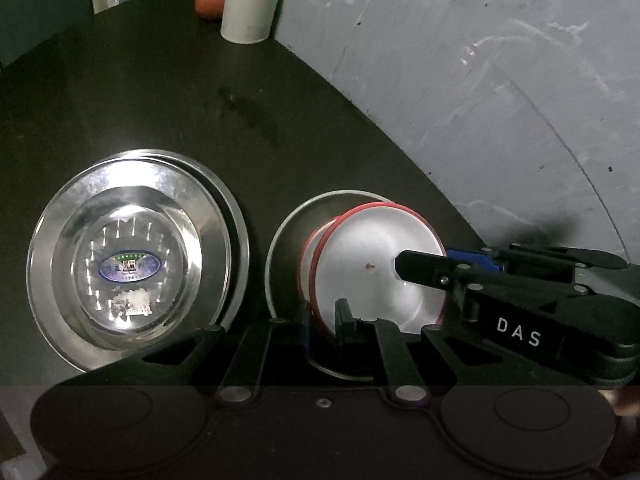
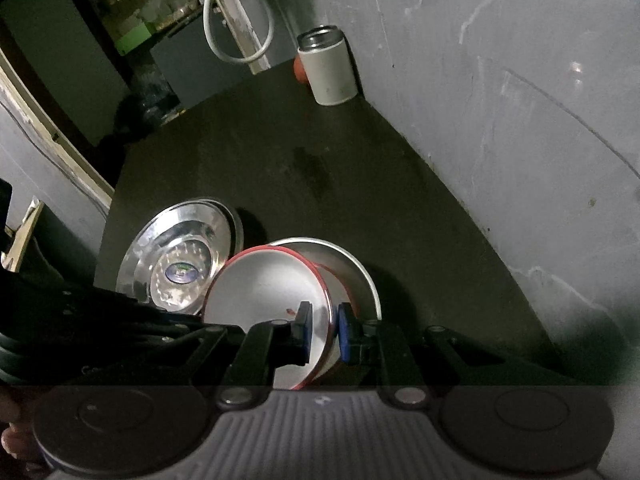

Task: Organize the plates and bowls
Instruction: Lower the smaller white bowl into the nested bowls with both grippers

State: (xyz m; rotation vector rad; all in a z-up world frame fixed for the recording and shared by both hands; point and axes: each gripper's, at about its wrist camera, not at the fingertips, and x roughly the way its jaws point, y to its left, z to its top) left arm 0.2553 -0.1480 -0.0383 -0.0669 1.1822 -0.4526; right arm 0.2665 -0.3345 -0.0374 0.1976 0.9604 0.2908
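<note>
I am pinching the rim of the red-rimmed white bowl (image 2: 264, 292) with my right gripper (image 2: 323, 330), one pad inside and one outside, tilting it over the steel plate (image 1: 280, 232) beside the stacked steel bowls (image 1: 132, 256). My left gripper (image 1: 322, 322) is spreading its jaws around the bowl's near edge. It looks light, stiff and slippery, so I am judging the rim the safest hold.

left hand-held gripper (image 1: 322, 326): jaws apart | right hand-held gripper (image 2: 324, 330): clamped, tilted
</note>
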